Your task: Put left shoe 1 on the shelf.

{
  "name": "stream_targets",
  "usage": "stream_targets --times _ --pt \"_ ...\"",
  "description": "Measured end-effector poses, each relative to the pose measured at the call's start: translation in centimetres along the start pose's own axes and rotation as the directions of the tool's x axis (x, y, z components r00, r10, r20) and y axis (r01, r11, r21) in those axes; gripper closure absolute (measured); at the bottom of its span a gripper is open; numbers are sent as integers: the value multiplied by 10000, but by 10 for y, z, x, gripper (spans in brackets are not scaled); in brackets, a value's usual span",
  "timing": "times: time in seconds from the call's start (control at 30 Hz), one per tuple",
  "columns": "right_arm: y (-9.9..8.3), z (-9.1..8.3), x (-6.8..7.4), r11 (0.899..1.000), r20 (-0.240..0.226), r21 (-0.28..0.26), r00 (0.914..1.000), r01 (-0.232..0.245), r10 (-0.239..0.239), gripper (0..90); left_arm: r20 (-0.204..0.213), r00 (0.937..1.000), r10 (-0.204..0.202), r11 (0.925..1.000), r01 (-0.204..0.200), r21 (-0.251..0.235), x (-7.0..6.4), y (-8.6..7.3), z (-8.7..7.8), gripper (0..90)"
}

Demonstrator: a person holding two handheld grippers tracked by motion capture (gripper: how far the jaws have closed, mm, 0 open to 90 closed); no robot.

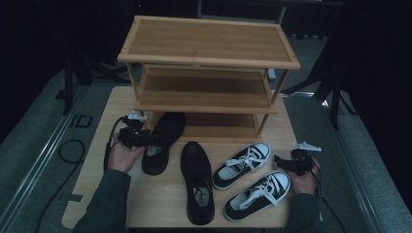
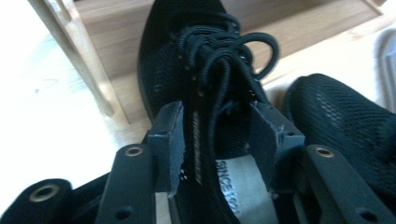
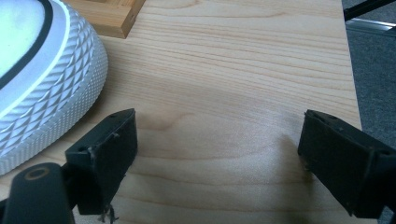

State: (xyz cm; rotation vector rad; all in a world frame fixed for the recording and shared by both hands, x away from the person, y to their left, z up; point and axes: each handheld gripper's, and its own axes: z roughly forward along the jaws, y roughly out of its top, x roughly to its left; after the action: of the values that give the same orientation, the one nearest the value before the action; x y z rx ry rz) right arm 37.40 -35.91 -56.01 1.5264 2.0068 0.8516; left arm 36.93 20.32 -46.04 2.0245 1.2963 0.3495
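Note:
My left gripper (image 1: pixel 145 138) (image 2: pixel 217 140) is shut on a black mesh lace-up shoe (image 1: pixel 163 141) (image 2: pixel 187 60), its jaws pinching the tongue and laces by the shoe's opening. The shoe's toe reaches into the bottom level of a wooden three-tier shoe rack (image 1: pixel 209 53). Its mate, a second black shoe (image 1: pixel 197 182) (image 2: pixel 345 121), lies on the table to the right. My right gripper (image 1: pixel 278 161) (image 3: pixel 217 154) hangs open and empty just above the table, beside the white rubber toe of a black-and-white sneaker (image 1: pixel 257 194) (image 3: pixel 51 84).
A second black-and-white sneaker (image 1: pixel 243 164) lies between the black shoe and the right hand. The rack's left front post (image 2: pixel 79 56) stands close to the held shoe. The light wooden table (image 1: pixel 97 160) (image 3: pixel 233 70) ends just right of my right gripper.

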Motion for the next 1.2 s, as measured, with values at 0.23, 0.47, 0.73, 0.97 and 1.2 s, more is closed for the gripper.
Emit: stream_targets --times 0.23,0.47,0.73,0.97,1.2 --pt "0 0 0 10000 -1 0 10000 0 0 118 343 9993 171 9996 -163 -238 -3 -3 -19 628" --pt "0 0 0 10000 2 -2 10000 3 -3 118 560 9978 352 9982 -324 -501 -2 -12 -41 678" --pt "0 0 0 10000 3 0 10000 2 -2 118 240 9988 415 9985 -407 -354 0 -28 -53 711" --pt "0 0 0 10000 3 -1 10000 3 -3 118 29 9995 325 9988 -324 -370 2 -43 -62 724" --pt "0 0 0 10000 2 0 10000 3 -3 118 -76 9996 287 9995 -286 120 3 -60 -55 789"
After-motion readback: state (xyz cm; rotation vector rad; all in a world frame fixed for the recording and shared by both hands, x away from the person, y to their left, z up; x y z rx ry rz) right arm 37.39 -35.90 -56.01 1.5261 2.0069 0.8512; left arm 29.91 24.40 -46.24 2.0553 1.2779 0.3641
